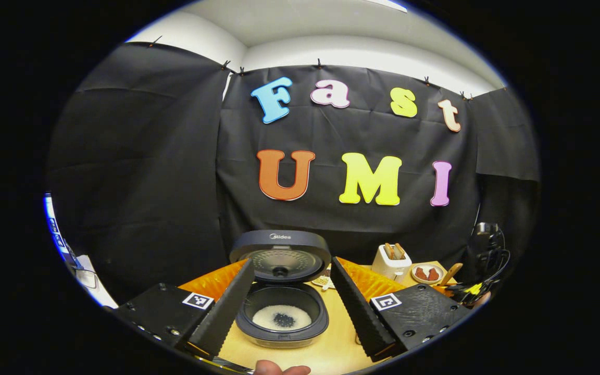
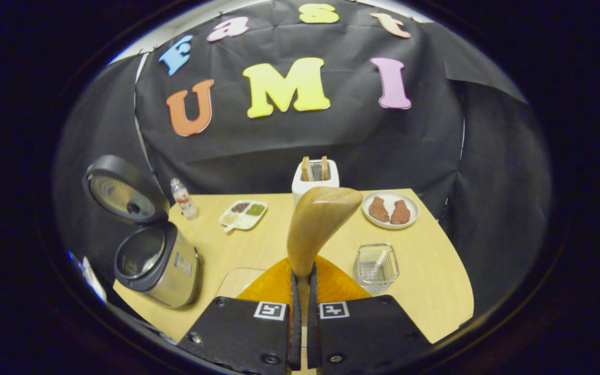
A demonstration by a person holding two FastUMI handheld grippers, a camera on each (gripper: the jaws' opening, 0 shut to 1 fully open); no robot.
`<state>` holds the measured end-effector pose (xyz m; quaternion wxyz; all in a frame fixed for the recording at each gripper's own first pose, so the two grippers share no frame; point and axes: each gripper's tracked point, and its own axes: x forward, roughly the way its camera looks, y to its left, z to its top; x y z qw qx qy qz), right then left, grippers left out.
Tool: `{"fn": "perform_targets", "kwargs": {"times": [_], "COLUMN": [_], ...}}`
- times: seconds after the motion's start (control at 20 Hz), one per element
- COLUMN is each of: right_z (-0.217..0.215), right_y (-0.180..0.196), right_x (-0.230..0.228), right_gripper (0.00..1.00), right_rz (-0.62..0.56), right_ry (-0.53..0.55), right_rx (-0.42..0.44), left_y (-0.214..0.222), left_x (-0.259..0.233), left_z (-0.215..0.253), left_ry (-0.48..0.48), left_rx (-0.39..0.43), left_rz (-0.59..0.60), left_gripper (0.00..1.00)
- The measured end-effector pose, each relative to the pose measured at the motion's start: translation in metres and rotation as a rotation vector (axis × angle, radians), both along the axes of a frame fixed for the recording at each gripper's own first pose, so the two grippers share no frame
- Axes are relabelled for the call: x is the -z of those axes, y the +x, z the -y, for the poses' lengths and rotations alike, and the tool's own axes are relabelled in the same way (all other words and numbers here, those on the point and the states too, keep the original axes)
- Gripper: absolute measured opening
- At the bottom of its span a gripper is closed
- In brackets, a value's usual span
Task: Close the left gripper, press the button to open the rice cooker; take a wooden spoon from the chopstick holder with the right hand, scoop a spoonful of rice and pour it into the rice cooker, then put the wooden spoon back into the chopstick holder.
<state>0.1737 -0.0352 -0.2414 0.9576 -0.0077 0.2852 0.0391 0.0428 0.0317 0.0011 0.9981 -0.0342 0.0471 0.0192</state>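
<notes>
Tabletop (image 2: 425, 291), right gripper (image 2: 303, 273) clamping wooden spoon (image 2: 316, 224)

Right gripper (image 2: 303, 276) gripping the wooden spoon (image 2: 318, 224) above the table (image 2: 435, 291)

Both fingers are pressing on the spoon's handle, and its bowl is rising up and leaning right, in front of the toaster (image 2: 314, 179). The rice cooker (image 2: 157, 263) is standing at the table's left edge with its lid (image 2: 120, 190) tipped open. A clear chopstick holder (image 2: 376, 266) is sitting just right of the gripper, a plate (image 2: 390, 209) behind it, a divided dish (image 2: 243, 214) and small bottle (image 2: 183, 198) farther left.
</notes>
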Motion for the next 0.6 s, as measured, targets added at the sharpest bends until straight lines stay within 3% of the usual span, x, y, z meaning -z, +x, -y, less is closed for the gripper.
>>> {"fn": "perform_targets", "kwargs": {"times": [0.3, 0.4, 0.6], "right_z": [-0.014, -0.03, -0.076], "right_y": [0.004, -0.002, -0.011], "right_x": [0.069, 0.081, 0.095], "right_gripper": [0.1, 0.1, 0.1], "right_rz": [-0.027, -0.047, -0.117], "right_ry": [-0.289, -0.264, -0.082], "right_rx": [-0.071, -0.096, -0.145], "left_y": [-0.022, -0.029, -0.033], "left_x": [0.016, 0.021, 0.027], "left_z": [-0.032, -0.037, -0.048], "left_ry": [0.031, 0.037, 0.039], "left_rx": [-0.054, -0.066, -0.097], "left_rz": [-0.041, -0.056, -0.074], "left_gripper": [0.95, 0.95, 0.95]}}
